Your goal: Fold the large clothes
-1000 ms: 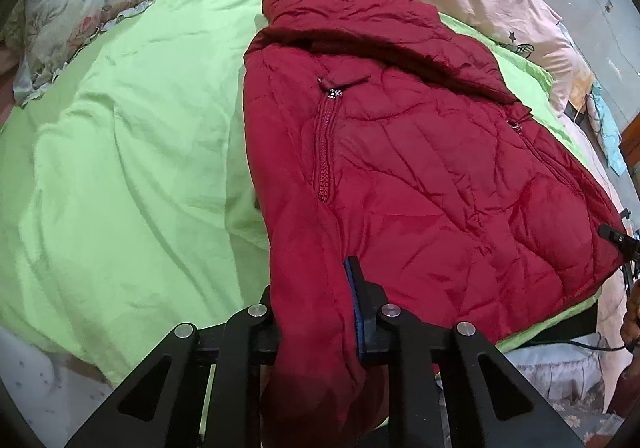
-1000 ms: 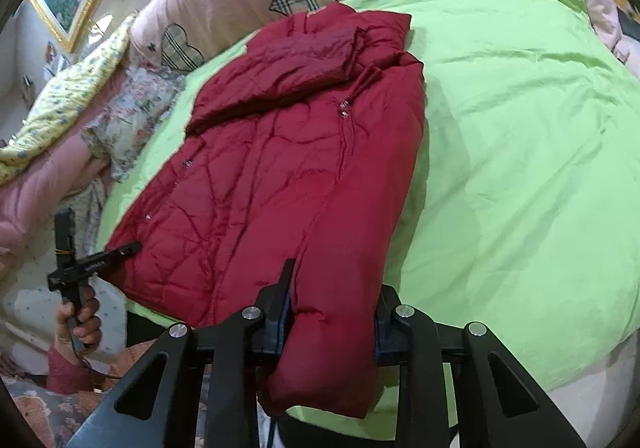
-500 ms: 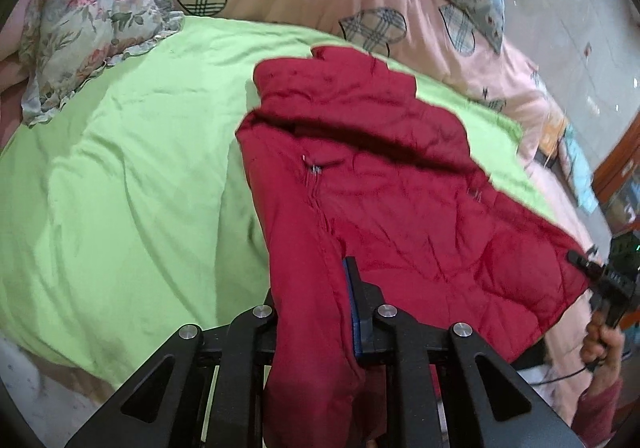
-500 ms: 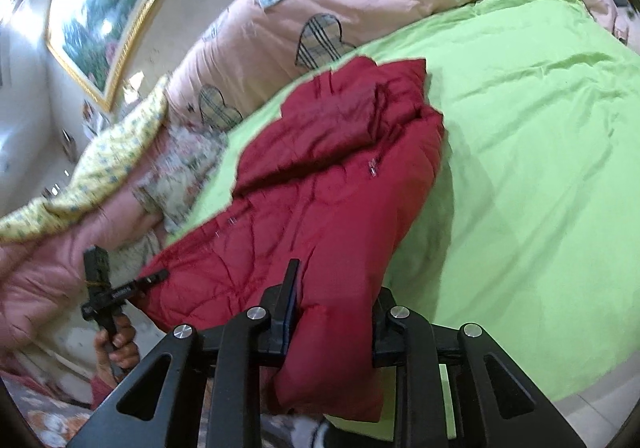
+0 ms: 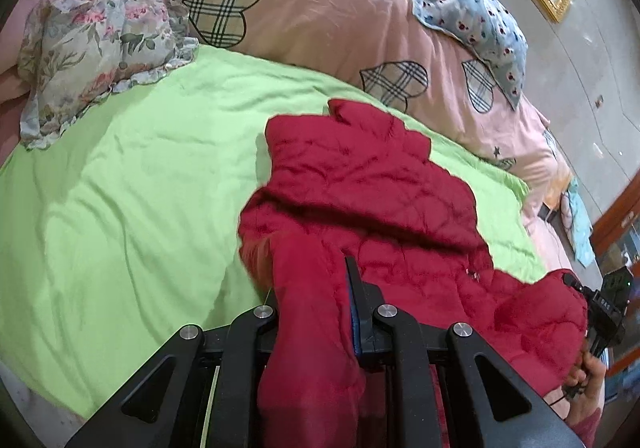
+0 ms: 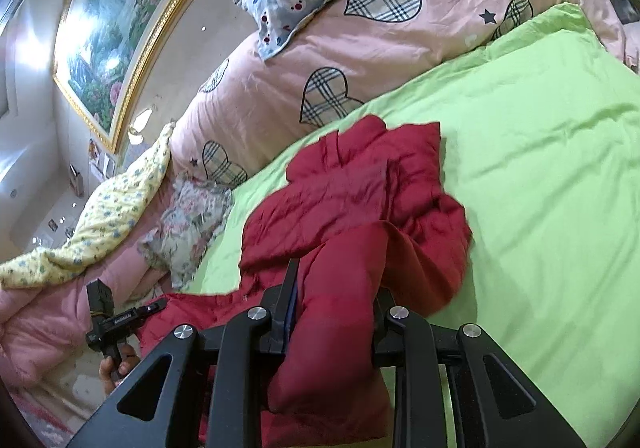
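Note:
A dark red quilted jacket (image 5: 372, 183) lies on a lime green bed sheet (image 5: 120, 207), its collar end toward the pillows. My left gripper (image 5: 312, 288) is shut on the jacket's near hem at one corner and holds it lifted off the bed. My right gripper (image 6: 332, 288) is shut on the other hem corner of the jacket (image 6: 360, 191), also lifted, so the lower half rises and bunches toward the collar. The right gripper shows at the right edge of the left wrist view (image 5: 600, 308), and the left gripper at the lower left of the right wrist view (image 6: 116, 320).
A pink duvet with plaid hearts (image 5: 320, 7) lines the head of the bed. A floral pillow (image 5: 100, 47) lies at the left, a blue patterned pillow (image 5: 468, 15) on the duvet. A gold-framed painting (image 6: 116, 27) hangs on the wall. Green sheet (image 6: 540, 167) spreads beside the jacket.
Both grippers have risen and moved toward the pillows with the hem, lifting the jacket's lower half off the sheet and bunching it over the upper half.

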Motion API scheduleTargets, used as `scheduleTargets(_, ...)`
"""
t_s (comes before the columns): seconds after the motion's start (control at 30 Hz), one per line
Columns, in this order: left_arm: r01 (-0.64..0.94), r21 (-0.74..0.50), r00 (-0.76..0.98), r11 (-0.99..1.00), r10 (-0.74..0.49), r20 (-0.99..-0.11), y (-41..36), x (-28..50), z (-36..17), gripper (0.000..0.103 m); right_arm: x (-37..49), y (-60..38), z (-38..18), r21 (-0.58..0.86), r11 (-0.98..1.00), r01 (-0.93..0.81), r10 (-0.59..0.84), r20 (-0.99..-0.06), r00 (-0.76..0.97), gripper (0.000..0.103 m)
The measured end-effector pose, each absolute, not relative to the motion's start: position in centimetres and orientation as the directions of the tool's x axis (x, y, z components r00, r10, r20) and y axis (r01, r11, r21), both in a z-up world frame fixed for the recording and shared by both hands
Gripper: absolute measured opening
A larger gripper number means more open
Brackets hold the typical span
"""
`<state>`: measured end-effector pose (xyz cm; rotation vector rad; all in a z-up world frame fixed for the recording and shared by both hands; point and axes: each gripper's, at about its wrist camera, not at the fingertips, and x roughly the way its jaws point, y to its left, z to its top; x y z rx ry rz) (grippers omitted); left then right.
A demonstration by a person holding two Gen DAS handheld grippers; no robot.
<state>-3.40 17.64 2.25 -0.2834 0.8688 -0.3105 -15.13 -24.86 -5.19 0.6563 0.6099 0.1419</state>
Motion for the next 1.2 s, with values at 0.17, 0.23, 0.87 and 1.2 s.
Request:
scheduleTargets(0.17,0.121,-0.367,0.629,0.922,-0.357,-0.690,16.4,-0.5,2.7,0.017,-12.3,-25.4,-4.5,0.585,0.806,0.087,0.266,-0.491,0.829,0.024)
scheduleTargets(0.23,0.112,-0.360,0.640,0.926,-0.344,-0.687,15.9,0.6,2.8,0.017,-11.5,-25.5,-4.3,0.574,0.814,0.092,0.252,-0.490,0.835,0.024)
scheduleTargets(0.87,-0.040,-0.280,0.678,0.959,-0.180,-0.713,10.1,16.0,-0.6,0.017,1.5,-28.2,-6.3,0.516,0.822,0.243,0.050,-0.489,0.871,0.024)
scheduleTargets(1.2,-0.103,-0.238,0.630,0.966,-0.121,-0.767,8.4,24.7,-5.2,0.017,7.4,-30.5,-10.1,0.485,0.800,0.354,-0.020,-0.567,0.823,0.024)
